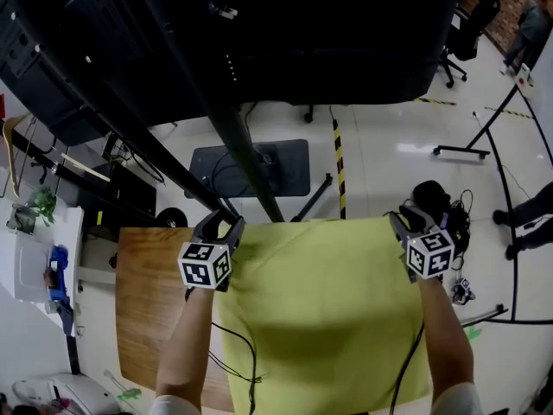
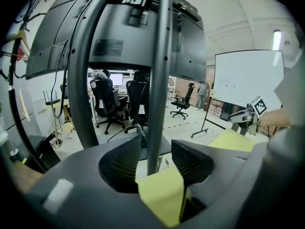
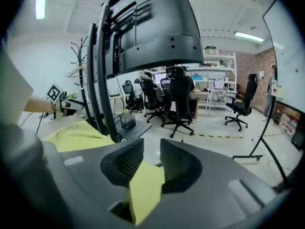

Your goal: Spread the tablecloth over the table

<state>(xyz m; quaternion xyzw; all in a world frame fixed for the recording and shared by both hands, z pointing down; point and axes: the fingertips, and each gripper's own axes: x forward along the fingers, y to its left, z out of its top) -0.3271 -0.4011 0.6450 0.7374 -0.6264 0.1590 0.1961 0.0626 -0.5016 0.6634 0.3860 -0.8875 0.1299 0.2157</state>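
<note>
We have the yellow-green fabric tablecloth (image 1: 328,301) lying across the brown wooden table (image 1: 143,309), with both claws released.
Head view: the left gripper (image 1: 223,225) and right gripper (image 1: 404,220) sit at the cloth's two far corners (a strip of table on the left is bare). Left gripper view: we see its jaws standing apart, a cloth corner (image 2: 162,194) lying loose between them. Right gripper view: the jaws are parted too, with floor showing through the gap, and another corner (image 3: 145,190) droops between them unpinched.
</note>
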